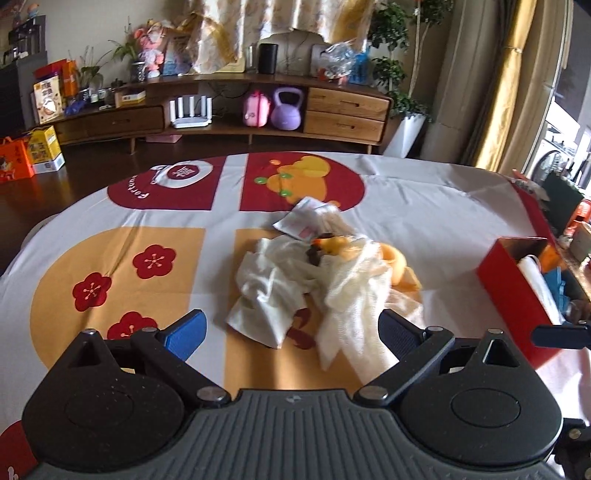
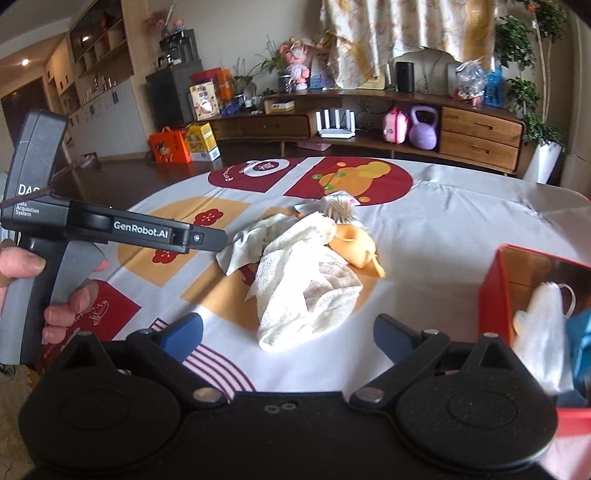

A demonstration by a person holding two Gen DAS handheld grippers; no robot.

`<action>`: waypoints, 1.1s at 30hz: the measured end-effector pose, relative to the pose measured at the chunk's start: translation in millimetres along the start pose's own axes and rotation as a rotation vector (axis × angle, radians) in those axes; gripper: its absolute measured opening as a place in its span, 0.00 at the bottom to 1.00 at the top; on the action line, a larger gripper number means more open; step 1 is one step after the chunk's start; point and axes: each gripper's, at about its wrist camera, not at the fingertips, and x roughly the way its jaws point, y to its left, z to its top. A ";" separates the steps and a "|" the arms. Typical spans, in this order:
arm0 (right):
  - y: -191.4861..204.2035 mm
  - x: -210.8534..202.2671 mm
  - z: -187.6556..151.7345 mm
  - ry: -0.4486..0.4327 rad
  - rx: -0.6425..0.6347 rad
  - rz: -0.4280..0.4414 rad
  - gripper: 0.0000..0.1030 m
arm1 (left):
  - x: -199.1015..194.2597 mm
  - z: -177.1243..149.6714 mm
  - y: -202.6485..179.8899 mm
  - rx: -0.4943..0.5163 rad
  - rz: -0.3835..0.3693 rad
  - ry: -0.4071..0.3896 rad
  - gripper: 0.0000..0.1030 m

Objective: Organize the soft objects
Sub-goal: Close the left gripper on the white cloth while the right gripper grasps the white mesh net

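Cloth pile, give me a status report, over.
Left gripper open, empty. Right gripper open, empty. Cloth pile heaped mid-table, untouched; red box to its right, partly filled. Orange plastic piece against the pile.

Cloths: two, a smooth cloth (image 1: 266,284) and a mesh cloth (image 2: 303,284)
Boxes: one, red box (image 2: 493,284)
Grippers: two, left gripper (image 1: 291,332) and right gripper (image 2: 288,334)

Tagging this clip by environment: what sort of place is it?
Most likely a home living room. A long wooden media console carries a white router, a purple kettlebell and toys. Curtains and potted plants stand behind, and a table with a festive printed tablecloth fills the foreground.
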 end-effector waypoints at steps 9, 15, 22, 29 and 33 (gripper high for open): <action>2.6 45.4 17.0 0.021 -0.044 0.019 0.89 | 43.5 10.0 30.9 -0.108 0.086 0.015 0.96; -3.0 74.4 26.2 0.035 -0.028 0.020 0.84 | 68.7 21.4 37.1 -0.152 0.104 0.019 0.96; -0.7 103.3 26.0 0.068 -0.031 0.019 0.78 | 96.3 27.1 33.5 -0.139 0.117 0.029 0.94; -6.0 118.4 29.8 0.062 0.019 0.020 0.73 | 119.6 23.7 33.8 -0.161 0.109 0.073 0.70; -10.4 122.9 28.5 0.067 0.048 0.041 0.51 | 124.5 20.5 32.0 -0.151 0.100 0.082 0.63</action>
